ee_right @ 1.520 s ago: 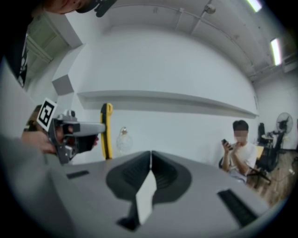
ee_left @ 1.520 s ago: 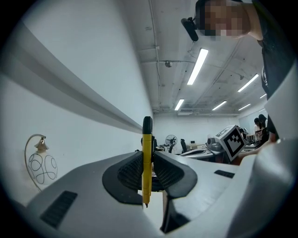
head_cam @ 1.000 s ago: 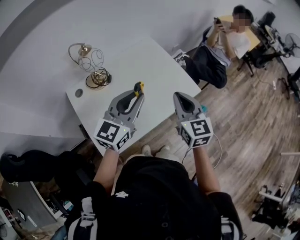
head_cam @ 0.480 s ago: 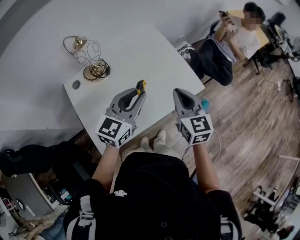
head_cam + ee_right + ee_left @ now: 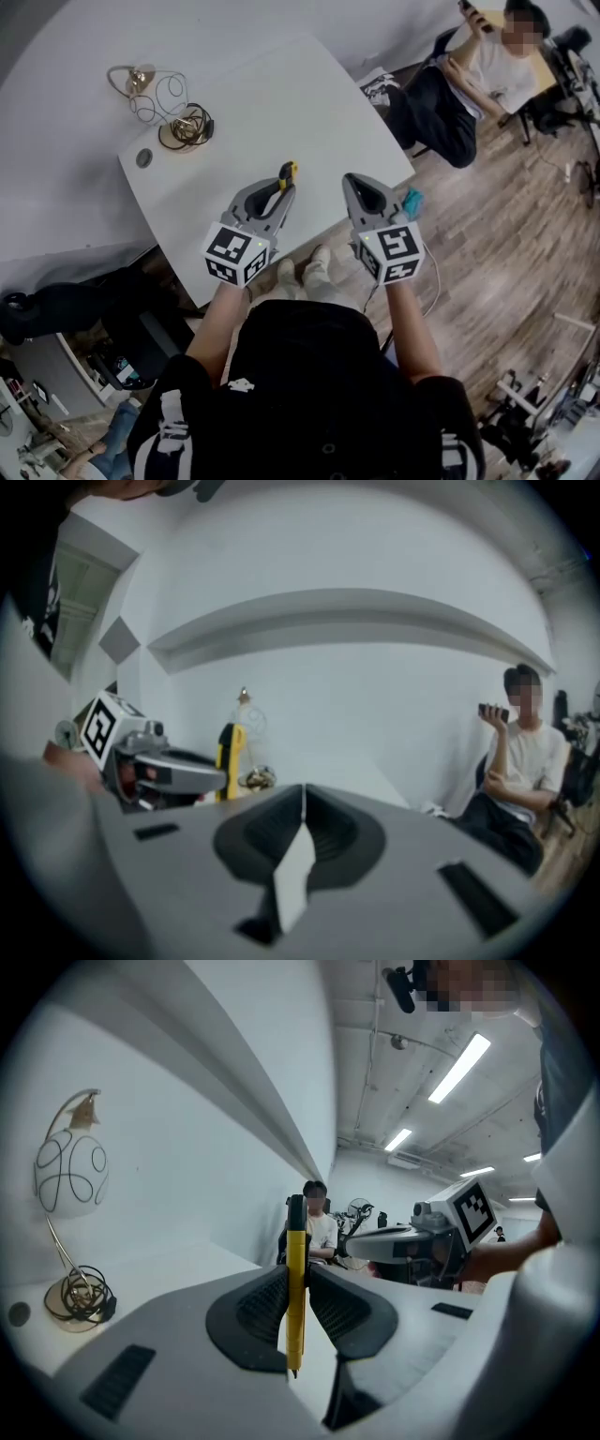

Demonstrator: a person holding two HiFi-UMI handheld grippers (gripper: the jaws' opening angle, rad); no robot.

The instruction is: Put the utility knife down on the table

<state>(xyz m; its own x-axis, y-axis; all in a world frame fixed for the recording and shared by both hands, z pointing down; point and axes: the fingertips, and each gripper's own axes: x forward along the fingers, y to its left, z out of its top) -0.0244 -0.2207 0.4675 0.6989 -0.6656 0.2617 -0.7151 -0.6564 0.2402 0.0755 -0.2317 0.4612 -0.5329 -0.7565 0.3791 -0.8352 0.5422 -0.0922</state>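
Observation:
A yellow utility knife [image 5: 296, 1232] with a black tip stands on edge between the pads of my left gripper [image 5: 297, 1267], which is shut on it. From the head view the left gripper [image 5: 274, 190] hovers over the near edge of the white table [image 5: 309, 103], and the knife [image 5: 286, 172] sticks out past the jaws. My right gripper [image 5: 360, 185] is beside it to the right, over the table's near right corner. Its jaws meet at the tips [image 5: 302, 789] with nothing between them. In the right gripper view the knife [image 5: 230, 757] shows at the left.
A wire-globe lamp [image 5: 164, 103] with a coiled brass base stands at the table's far left, with a small round disc [image 5: 143, 158] next to it. A person [image 5: 469, 84] sits beyond the table's right end. A teal object [image 5: 413, 202] lies on the wood floor.
Both grippers have sunk lower and closer to the table's near edge. The knife stays clamped in the left gripper.

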